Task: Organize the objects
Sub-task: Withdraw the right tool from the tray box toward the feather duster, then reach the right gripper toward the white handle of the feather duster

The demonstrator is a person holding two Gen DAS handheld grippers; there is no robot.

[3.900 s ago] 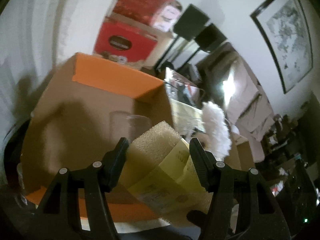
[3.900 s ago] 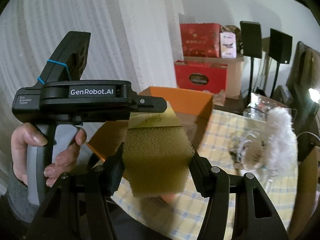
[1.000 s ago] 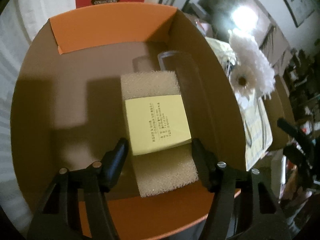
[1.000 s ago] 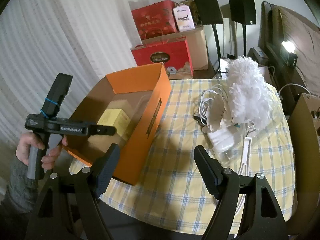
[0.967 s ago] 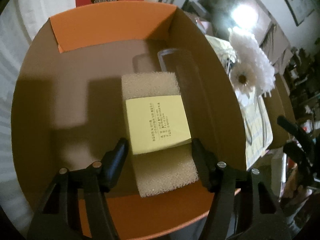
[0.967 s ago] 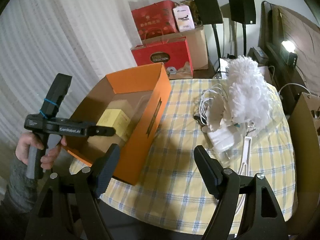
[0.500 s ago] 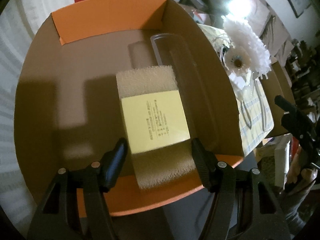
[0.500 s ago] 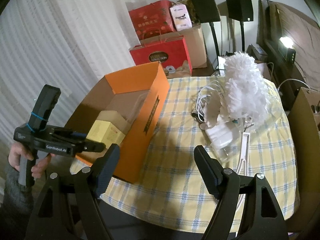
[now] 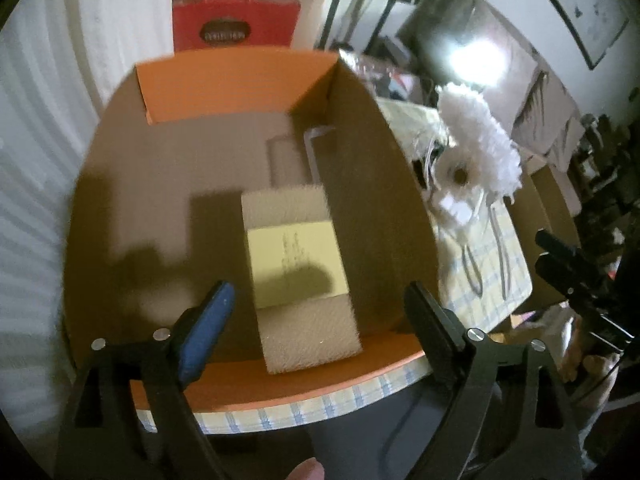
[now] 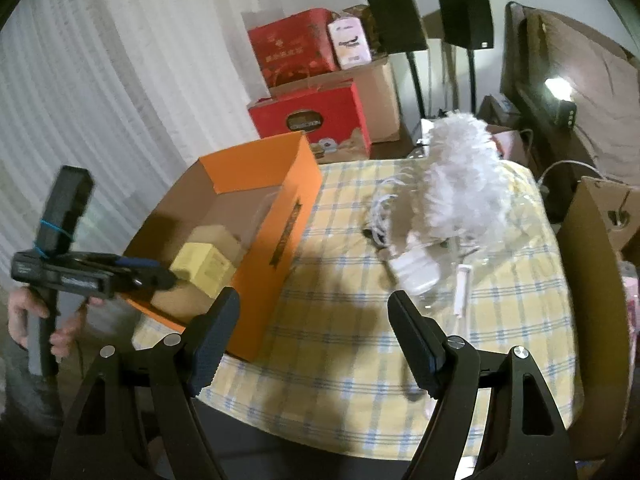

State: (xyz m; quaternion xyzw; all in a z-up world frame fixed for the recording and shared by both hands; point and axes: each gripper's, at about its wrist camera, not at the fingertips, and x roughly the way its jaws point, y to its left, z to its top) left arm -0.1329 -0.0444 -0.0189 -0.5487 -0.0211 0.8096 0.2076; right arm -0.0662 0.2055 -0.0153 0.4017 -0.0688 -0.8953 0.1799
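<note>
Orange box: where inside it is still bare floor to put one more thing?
In the orange box, the bare floor is the wide strip between its left wall and the sponge. The right side is crowded: the sponge lies along the right wall, with a clear container behind it, toward the far corner.

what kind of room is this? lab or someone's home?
Likely a home living room: a checked tablecloth on the table, a framed picture on the wall, gift boxes stacked by the curtain.

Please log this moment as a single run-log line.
left hand-held gripper: open, above box | sponge: in orange box | right hand-held gripper: open, empty | duster: on table
</note>
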